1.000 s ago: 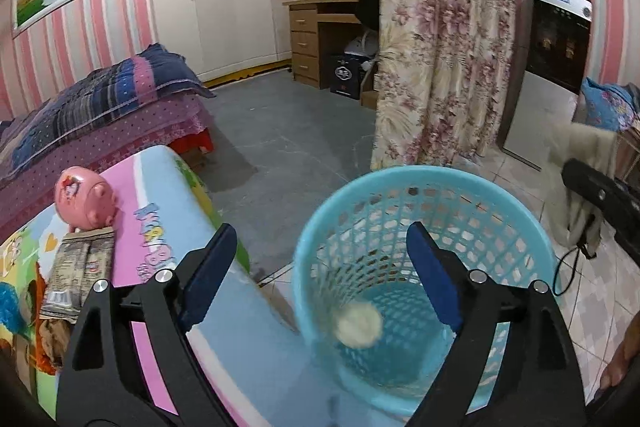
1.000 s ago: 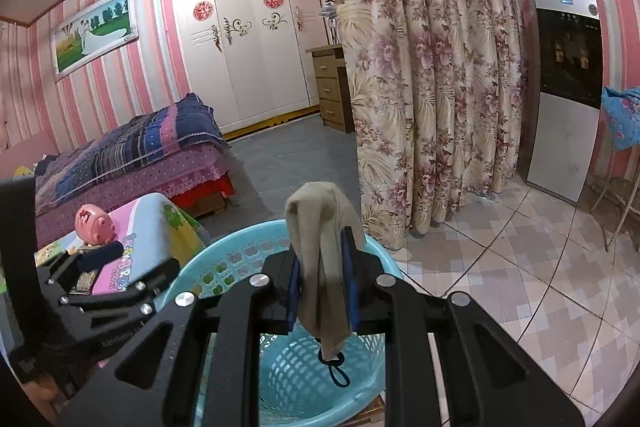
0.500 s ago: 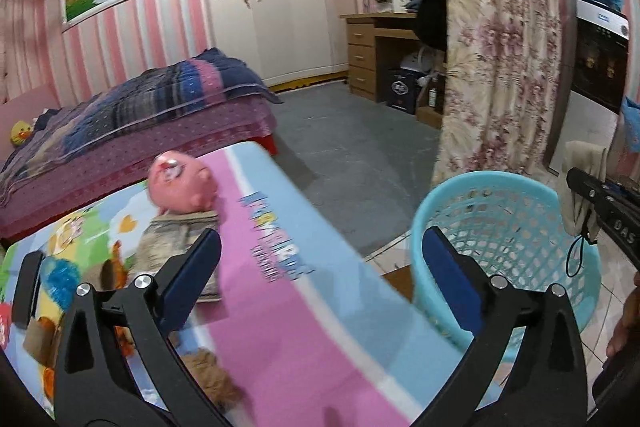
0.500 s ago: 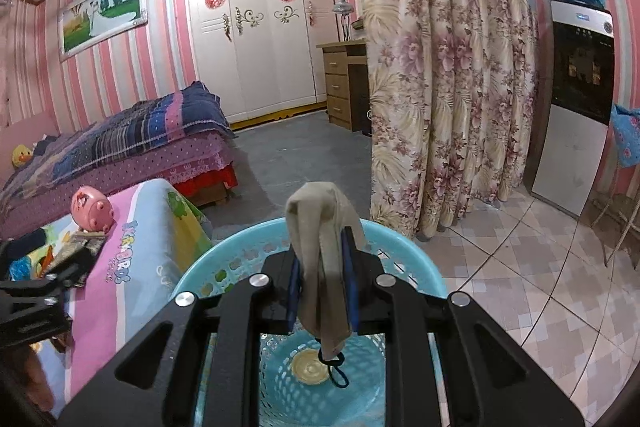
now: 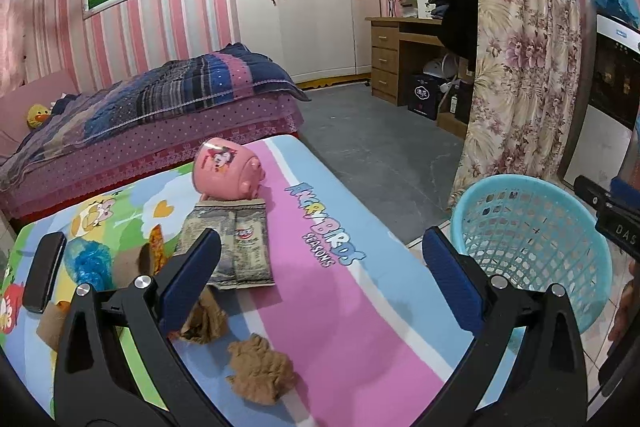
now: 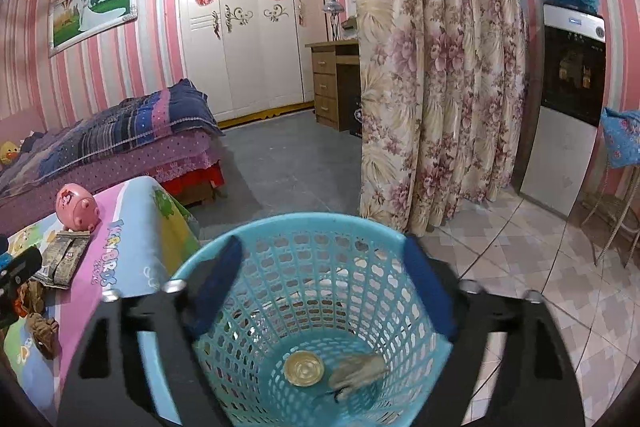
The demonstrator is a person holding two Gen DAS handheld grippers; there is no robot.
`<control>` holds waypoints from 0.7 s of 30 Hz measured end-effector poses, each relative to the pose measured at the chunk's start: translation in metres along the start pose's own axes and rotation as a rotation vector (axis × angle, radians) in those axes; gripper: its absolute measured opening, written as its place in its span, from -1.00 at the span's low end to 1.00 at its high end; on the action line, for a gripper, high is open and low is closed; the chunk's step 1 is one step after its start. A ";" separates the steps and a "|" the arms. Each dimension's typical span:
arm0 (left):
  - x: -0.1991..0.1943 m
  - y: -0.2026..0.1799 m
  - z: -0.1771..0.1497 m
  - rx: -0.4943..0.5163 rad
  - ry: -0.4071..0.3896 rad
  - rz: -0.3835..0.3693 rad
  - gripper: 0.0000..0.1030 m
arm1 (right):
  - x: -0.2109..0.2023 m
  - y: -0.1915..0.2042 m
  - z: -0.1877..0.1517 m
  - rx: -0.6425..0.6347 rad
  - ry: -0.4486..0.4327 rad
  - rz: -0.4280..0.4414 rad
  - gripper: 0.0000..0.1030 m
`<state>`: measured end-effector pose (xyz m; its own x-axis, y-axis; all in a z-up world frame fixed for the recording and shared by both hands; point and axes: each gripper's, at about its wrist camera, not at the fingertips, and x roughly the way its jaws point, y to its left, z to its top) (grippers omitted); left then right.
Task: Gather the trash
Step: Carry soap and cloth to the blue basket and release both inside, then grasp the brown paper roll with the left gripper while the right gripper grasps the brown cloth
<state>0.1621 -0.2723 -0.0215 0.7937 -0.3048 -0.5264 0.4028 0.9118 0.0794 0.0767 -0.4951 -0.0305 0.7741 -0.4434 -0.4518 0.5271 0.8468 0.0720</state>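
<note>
Holding my right gripper [image 6: 320, 283] spread wide above the blue basket [image 6: 224, 255], I see a greyish rag [image 6: 356, 369] and a round lid [image 6: 304, 369] lying side by side on its bottom. My left gripper [image 5: 320, 271], also spread and gripping nothing, hangs over the cartoon-print table [image 5: 360, 307], where a crumpled brown paper wad [image 5: 260, 373] lies near, another [image 5: 204, 321] beside the left fingertip, with a snack wrapper [image 5: 236, 243] and pink piggy bank [image 5: 228, 167] farther off.

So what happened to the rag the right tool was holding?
The right tool opened and dropped the rag into the blue basket, beside the round lid. The left tool swung from the basket toward the table, staying open.
</note>
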 end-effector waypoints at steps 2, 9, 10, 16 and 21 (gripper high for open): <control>-0.007 0.005 -0.002 -0.001 -0.004 0.007 0.89 | -0.006 0.008 0.004 -0.027 -0.014 0.004 0.80; -0.041 0.035 -0.013 0.001 -0.022 0.066 0.89 | -0.028 0.041 0.010 -0.076 -0.046 0.056 0.85; -0.047 0.043 -0.016 -0.001 -0.022 0.079 0.89 | -0.032 0.046 0.009 -0.078 -0.050 0.070 0.85; -0.076 0.100 -0.036 -0.025 -0.008 0.191 0.89 | -0.045 0.076 0.000 -0.072 -0.029 0.159 0.88; -0.086 0.158 -0.052 -0.077 0.022 0.279 0.89 | -0.054 0.116 -0.010 -0.135 -0.013 0.208 0.88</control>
<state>0.1333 -0.0878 -0.0077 0.8584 -0.0341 -0.5118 0.1342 0.9780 0.1600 0.0928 -0.3700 -0.0069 0.8660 -0.2588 -0.4279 0.3053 0.9513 0.0425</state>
